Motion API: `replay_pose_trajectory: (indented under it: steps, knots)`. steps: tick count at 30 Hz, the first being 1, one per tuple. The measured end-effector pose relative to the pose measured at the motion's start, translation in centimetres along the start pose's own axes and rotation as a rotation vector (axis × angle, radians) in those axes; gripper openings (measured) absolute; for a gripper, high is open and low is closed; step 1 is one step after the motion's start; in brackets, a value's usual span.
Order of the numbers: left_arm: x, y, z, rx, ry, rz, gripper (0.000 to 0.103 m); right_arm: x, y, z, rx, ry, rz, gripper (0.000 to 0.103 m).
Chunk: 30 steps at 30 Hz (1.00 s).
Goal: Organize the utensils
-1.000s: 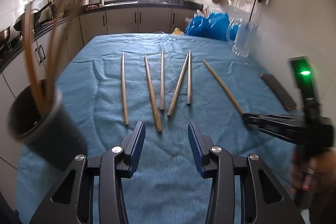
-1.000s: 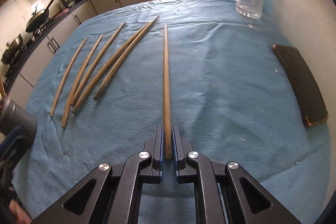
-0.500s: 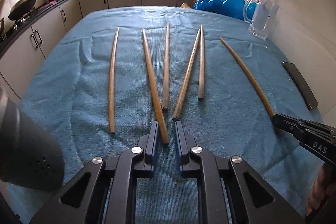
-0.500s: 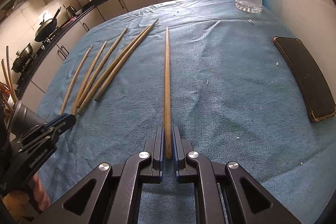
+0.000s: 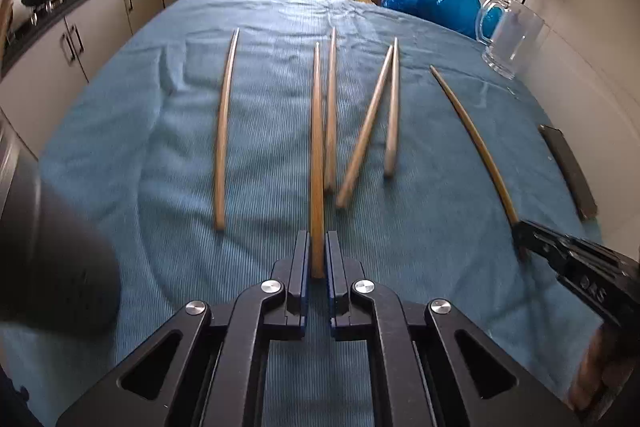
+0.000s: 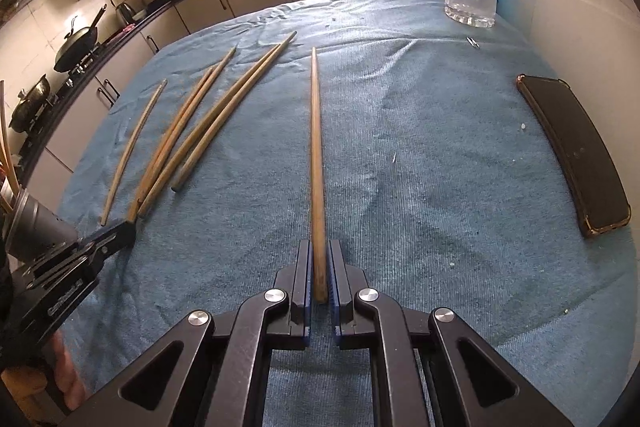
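Surface: blue-cloth counter [image 5: 120, 155], kitchen cabinets behind.
Holder: dark utensil holder [image 5: 52, 259], far left.
Left gripper [image 5: 318, 259]: jaws clamped on chopstick [image 5: 317, 147], pointing straight ahead.
Loose chopsticks [image 5: 360, 139]: four, flat between grippers.
Right gripper [image 6: 319, 267]: jaws clamped on second chopstick [image 6: 316, 147]; left arm nearer holder.

Both wrist views sit low and close over the blue-covered bench [image 5: 120, 131], facing its far end; each shows the other claw at a lower corner.

Left gripper [image 5: 318, 259] now clamped around a chopstick [image 5: 317, 163].
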State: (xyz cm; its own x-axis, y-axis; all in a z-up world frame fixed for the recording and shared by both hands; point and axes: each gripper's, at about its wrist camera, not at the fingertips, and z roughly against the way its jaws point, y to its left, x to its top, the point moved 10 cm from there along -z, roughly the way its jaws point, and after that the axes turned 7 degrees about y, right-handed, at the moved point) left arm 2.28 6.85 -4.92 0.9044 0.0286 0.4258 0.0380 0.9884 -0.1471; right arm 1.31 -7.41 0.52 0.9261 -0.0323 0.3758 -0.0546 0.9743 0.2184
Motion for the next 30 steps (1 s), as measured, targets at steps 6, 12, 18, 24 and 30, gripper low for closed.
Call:
replay_pose_trajectory:
  steps: [6,12,18,24,30]
  knots:
    - [-6.2,0.0,2.9,-0.059,0.083,-0.021,0.007,-3.2,-0.7,1.4,-0.007,0.054,0.021,0.008]
    - [-12.5,0.0,6.2,-0.124,0.139,-0.078,0.007,-10.0,-2.4,4.8,-0.025,0.129,0.055,0.008]
    - [-14.8,0.6,9.3,-0.164,0.131,-0.111,0.007,-14.2,-2.8,6.5,-0.014,0.203,0.078,0.031]
    - [-13.3,0.6,11.8,-0.172,0.068,-0.125,0.025,-11.7,-2.5,7.5,-0.019,0.13,0.083,0.041]
    - [-8.5,-1.8,9.8,-0.164,0.036,-0.137,0.025,-5.7,-1.2,4.8,-0.058,0.085,0.12,0.041]
